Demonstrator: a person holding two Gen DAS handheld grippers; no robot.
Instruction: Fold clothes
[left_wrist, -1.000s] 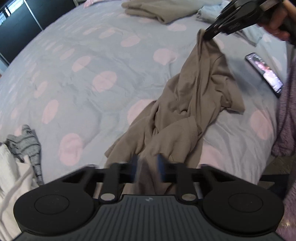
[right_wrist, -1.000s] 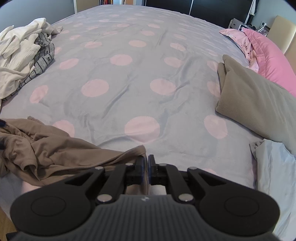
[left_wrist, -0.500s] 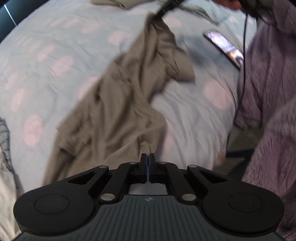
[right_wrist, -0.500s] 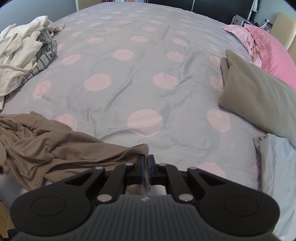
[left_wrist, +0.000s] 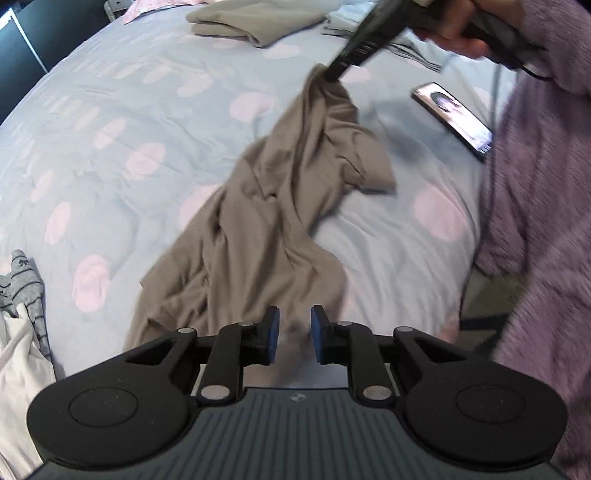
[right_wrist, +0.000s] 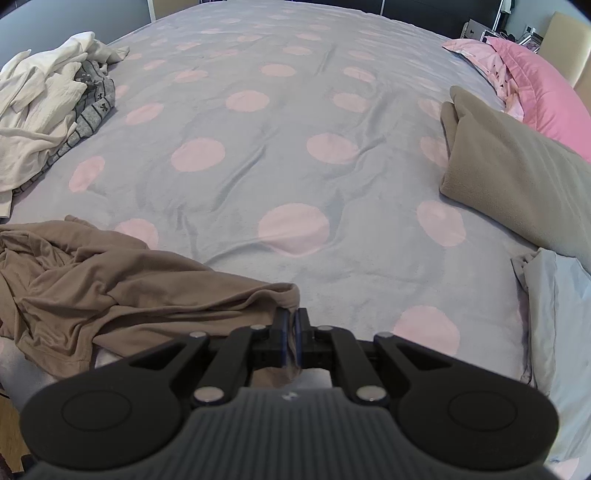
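Note:
A crumpled brown shirt (left_wrist: 280, 206) lies stretched across the grey bedspread with pink dots (left_wrist: 110, 155). My left gripper (left_wrist: 294, 334) is open, its blue pads just above the shirt's near end, holding nothing. My right gripper (right_wrist: 291, 341) is shut on the shirt's far corner; it also shows in the left wrist view (left_wrist: 332, 72), lifting that corner a little. In the right wrist view the shirt (right_wrist: 110, 288) bunches at the lower left.
A phone (left_wrist: 452, 114) lies near the bed's right edge. Folded beige cloth (right_wrist: 517, 177), a pink pillow (right_wrist: 546, 96) and a pale blue garment (right_wrist: 557, 332) lie on the right. A pile of white and grey clothes (right_wrist: 48, 110) lies on the left.
My left gripper has opened and let go of the shirt's near end after being shut half a second ago. The right gripper still holds its corner.

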